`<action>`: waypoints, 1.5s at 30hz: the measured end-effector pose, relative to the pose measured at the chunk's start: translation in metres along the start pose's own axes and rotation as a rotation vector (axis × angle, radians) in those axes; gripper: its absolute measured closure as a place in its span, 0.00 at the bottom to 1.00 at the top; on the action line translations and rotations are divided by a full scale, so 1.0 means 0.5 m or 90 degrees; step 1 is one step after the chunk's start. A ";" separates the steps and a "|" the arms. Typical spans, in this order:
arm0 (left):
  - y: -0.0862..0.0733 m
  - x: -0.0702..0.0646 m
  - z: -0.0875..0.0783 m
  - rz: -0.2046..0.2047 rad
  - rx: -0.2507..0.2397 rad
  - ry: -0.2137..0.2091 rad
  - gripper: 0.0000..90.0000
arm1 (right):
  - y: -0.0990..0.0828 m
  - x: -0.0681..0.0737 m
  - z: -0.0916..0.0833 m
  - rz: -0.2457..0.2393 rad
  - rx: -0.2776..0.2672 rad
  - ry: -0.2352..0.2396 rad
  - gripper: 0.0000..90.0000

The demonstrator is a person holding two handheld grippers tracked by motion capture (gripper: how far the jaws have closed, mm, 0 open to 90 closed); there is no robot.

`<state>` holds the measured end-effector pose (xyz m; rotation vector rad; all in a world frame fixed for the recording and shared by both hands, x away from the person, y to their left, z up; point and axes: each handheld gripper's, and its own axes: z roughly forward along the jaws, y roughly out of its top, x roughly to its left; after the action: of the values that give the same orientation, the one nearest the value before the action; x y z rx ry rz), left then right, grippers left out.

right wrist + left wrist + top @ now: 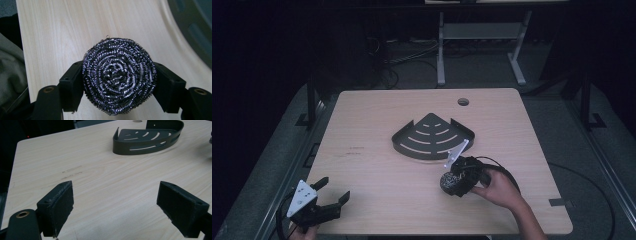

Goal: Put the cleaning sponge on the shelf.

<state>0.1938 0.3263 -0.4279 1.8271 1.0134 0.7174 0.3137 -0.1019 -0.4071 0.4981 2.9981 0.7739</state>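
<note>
Right gripper point(451, 182): pinching a steel wool scrubber point(119, 78) between both jaws, held low over the near right part of the table point(377, 125)
Scrubber: round coil of shiny wire, squeezed from two sides, bulging past the jaws above and below in the right gripper view; a dark ball at the gripper's tip in the high view
Right hand point(499, 187): wrapped around the gripper's body, forearm coming in from the near edge
Left gripper point(332, 192): jaws spread wide with bare wood between them, at the near left corner of the table, well apart from the right gripper
Left gripper pads point(58, 206): dark foam, rough along the edges
Tray point(433, 136): dark, fan-shaped, with curved slots and a low rim, lying flat just ahead of the right gripper; far ahead and to the right of the left gripper
Table: pale wood grain, a round hole point(463, 102) near the far edge beyond the tray
</note>
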 end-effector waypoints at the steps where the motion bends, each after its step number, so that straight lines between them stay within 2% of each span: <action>1: 0.000 0.000 0.000 -0.001 0.000 -0.001 0.15 | 0.004 -0.002 -0.002 -0.001 -0.001 0.002 0.35; 3: 0.000 0.000 0.000 -0.001 0.001 0.000 0.15 | 0.015 -0.009 -0.007 -0.002 -0.013 0.014 0.35; 14: 0.002 -0.003 0.002 0.008 0.000 -0.007 0.15 | 0.078 -0.052 -0.019 -0.011 -0.008 0.026 0.35; 25: 0.003 -0.003 0.002 0.008 -0.001 -0.007 0.15 | 0.108 -0.091 -0.025 0.008 -0.018 0.036 0.35; 34: 0.002 0.000 0.000 0.008 0.000 -0.005 0.15 | 0.140 -0.117 -0.022 0.008 0.016 0.017 0.35; 45: 0.002 -0.002 0.002 0.011 0.001 -0.003 0.15 | 0.170 -0.159 -0.016 0.024 0.026 0.002 0.35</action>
<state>0.1945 0.3250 -0.4273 1.8398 0.9970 0.7223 0.4144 -0.0595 -0.3660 0.5576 3.0212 0.7180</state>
